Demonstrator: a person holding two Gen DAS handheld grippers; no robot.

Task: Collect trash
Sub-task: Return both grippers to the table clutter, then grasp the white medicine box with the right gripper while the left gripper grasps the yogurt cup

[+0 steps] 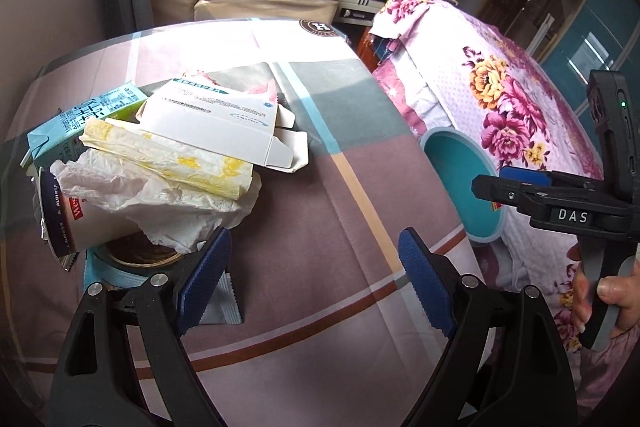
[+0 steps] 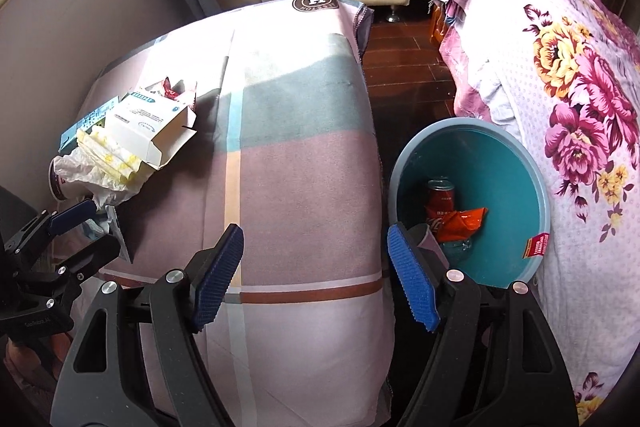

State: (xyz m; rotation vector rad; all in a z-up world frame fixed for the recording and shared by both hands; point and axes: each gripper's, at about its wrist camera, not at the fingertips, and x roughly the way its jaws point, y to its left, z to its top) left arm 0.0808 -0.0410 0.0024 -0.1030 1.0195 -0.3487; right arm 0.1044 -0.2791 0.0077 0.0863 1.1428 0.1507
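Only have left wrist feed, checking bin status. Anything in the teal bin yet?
Observer: Yes. The teal bin holds a red can and an orange wrapper.
Operator: Right gripper carrying anything?
Observer: No. The right gripper is open, nothing between its pads.
Operator: What's between table and bin?
Observer: Dark wooden floor; the bin stands on it beside the table's cloth edge.

Trash pile [image 2: 120, 143] on table [image 2: 300, 167] left; bin [image 2: 520, 187] right, beside table; can [image 2: 440, 197], probably wrappers, inside.
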